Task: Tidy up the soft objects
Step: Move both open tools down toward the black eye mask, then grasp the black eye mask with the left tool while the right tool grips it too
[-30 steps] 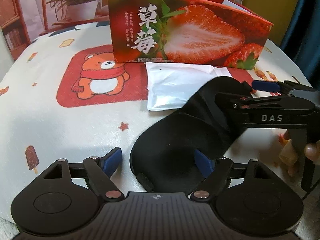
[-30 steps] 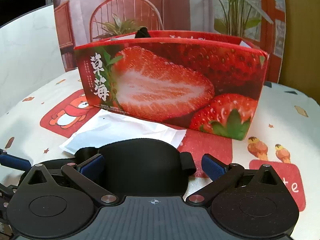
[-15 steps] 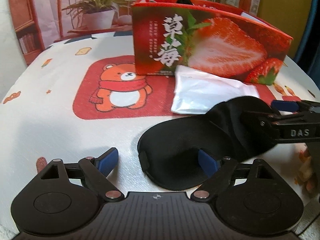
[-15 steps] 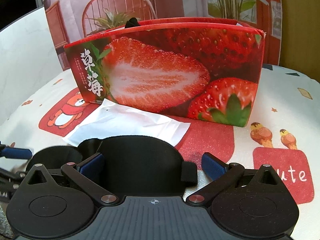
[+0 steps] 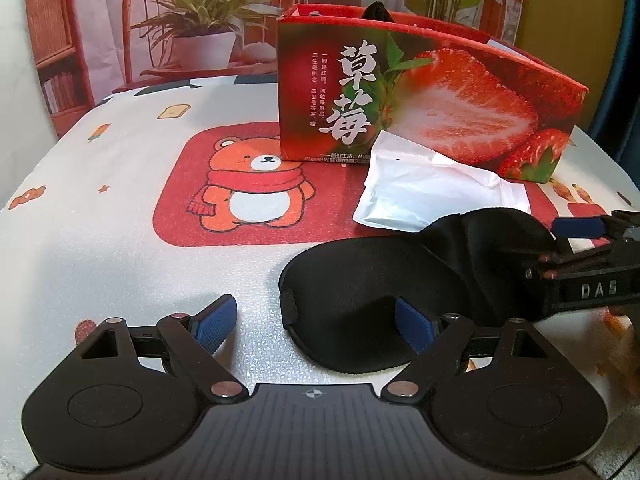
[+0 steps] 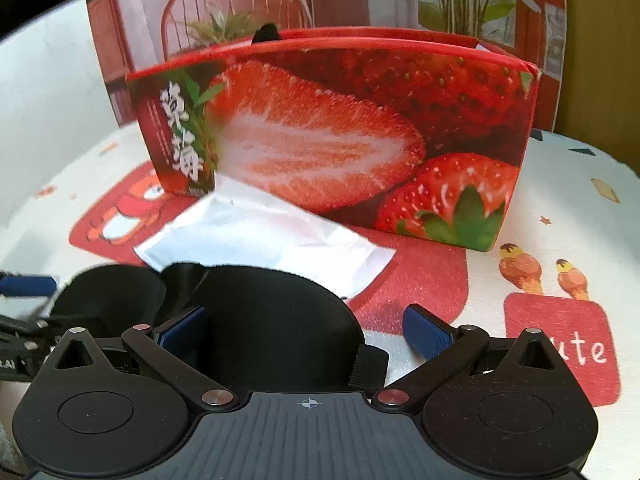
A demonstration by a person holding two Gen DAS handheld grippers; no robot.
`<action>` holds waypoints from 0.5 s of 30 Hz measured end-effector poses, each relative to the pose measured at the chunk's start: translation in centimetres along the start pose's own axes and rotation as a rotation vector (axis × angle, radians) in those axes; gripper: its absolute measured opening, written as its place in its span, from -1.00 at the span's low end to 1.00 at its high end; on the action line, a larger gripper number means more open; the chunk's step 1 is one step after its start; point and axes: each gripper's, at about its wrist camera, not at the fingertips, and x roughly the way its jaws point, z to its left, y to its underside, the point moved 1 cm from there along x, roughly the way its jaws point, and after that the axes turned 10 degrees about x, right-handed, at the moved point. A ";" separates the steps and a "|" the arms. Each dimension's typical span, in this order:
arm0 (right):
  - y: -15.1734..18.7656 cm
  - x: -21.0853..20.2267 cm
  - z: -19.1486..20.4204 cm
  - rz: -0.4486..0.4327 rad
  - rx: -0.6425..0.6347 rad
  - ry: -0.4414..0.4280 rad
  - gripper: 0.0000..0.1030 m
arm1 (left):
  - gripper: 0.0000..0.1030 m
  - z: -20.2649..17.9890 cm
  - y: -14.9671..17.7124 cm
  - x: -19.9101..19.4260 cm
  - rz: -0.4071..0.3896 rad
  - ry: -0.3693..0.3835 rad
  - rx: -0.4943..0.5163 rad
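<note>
Lighting's warm and reddish indoors, pretty even across the tablecloth (image 5: 120, 240), with just a soft shadow under the black eye mask (image 5: 360, 300), which is so dark it loses nearly all detail. Left wrist view is fairly sharp, but the right wrist view is noticeably softer and smeary, especially on the strawberry box (image 6: 340, 152) and along the left edge. Both have heavy fisheye bending, with dark vignetted corners and straight lines bowing outward.
</note>
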 end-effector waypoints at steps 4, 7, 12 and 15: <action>0.4 -0.6 0.2 0.031 0.006 0.030 0.99 | 0.71 0.0 0.2 0.0 -0.012 0.005 0.006; 0.9 -1.4 -0.2 0.037 0.053 0.031 0.99 | 0.70 0.1 0.3 -0.1 -0.018 0.010 0.005; 1.9 -2.2 0.0 0.009 0.055 0.047 0.99 | 0.60 0.0 0.4 -0.2 -0.035 0.024 0.009; 1.8 -2.2 0.4 0.010 0.063 0.047 0.99 | 0.48 -0.1 0.4 -0.3 -0.044 0.042 0.018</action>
